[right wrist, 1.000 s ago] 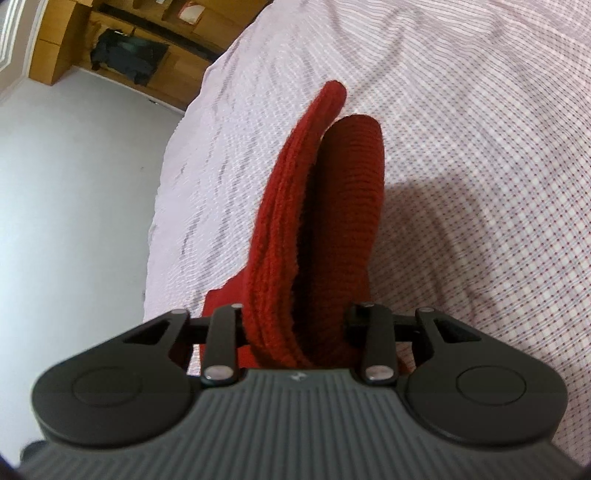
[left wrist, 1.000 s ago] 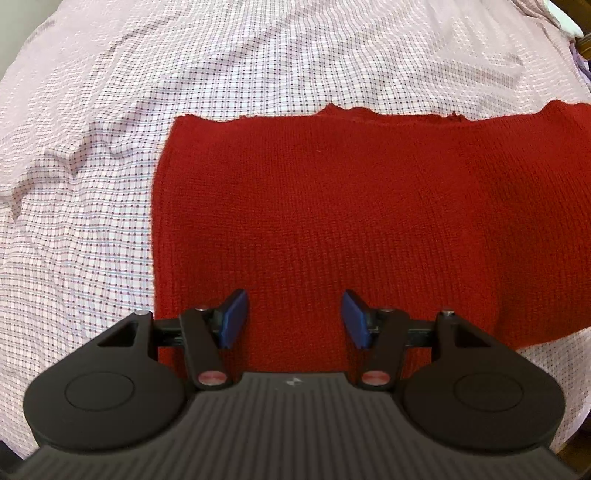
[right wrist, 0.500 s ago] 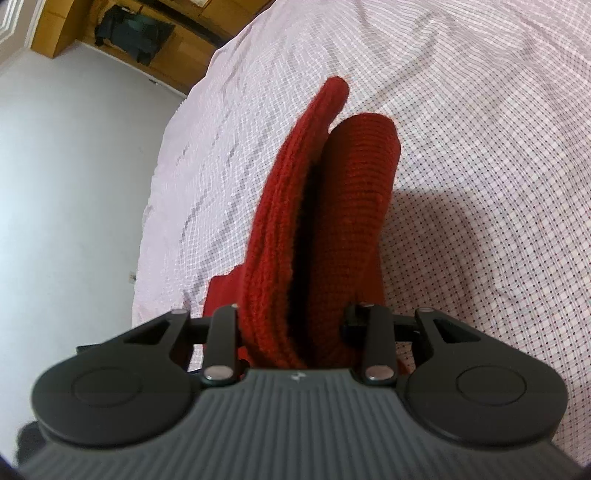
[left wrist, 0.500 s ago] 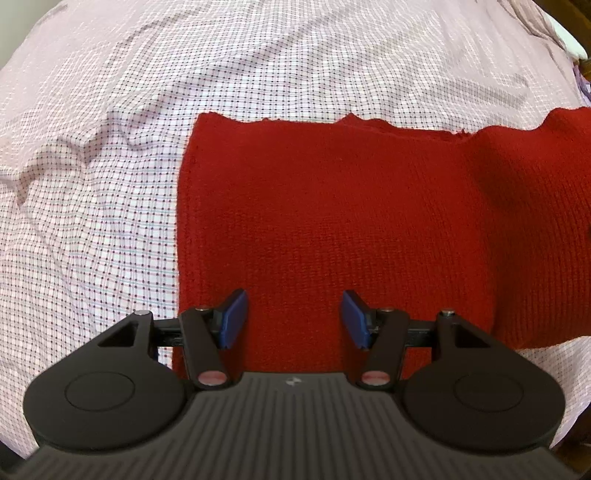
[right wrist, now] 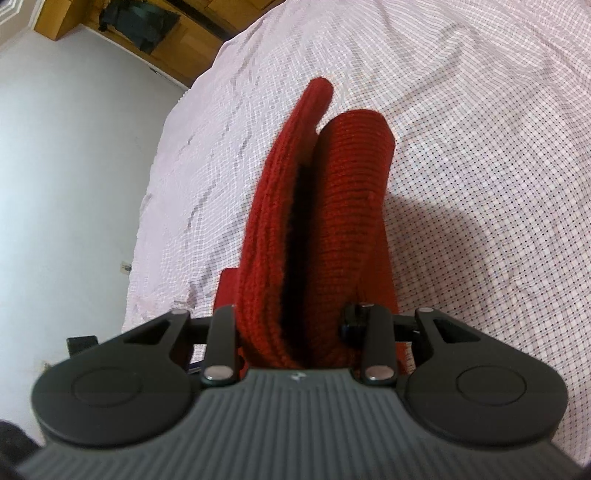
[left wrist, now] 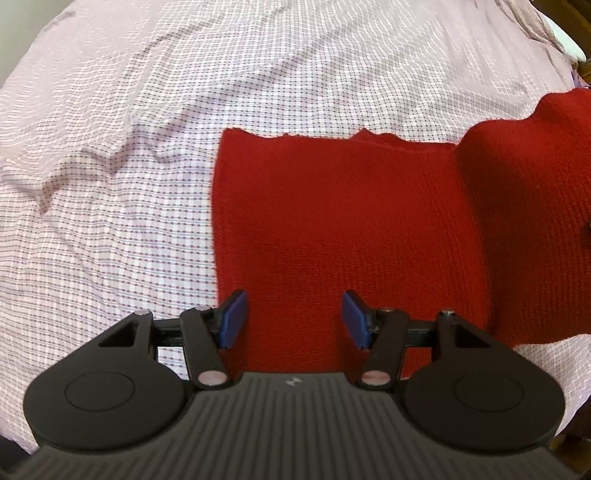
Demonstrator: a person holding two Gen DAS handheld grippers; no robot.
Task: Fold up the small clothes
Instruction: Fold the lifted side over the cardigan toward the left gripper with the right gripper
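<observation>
We look down on a bed sheet (left wrist: pixel 122 229) — pale pink with a fine dark check, rumpled into long creases on the left. In the right wrist view a bare grey floor (right wrist: pixel 70 177) lies left of the bed, and at the far left corner stands wooden furniture (right wrist: pixel 122 22) with a dark bundle on it, too blurred for us to tell what. A small wall fitting shows low at the bed's left edge.

We find no readable writing; each gripper body bears only a small pale mark, too small to make out.

The red knitted garment (left wrist: pixel 343 236) lies flat on the sheet right of centre, its far edge slightly ragged, and its right part rises off the bed in a fold. The left gripper (left wrist: pixel 293 319) hangs over the garment's near edge, blue pads (left wrist: pixel 232 319) spread apart with nothing between them. The right gripper (right wrist: pixel 293 328) pinches a thick doubled fold of the same red knit (right wrist: pixel 325 206) — the fabric fills the gap and blocks our view forward, casting a shadow on the sheet to its right.
</observation>
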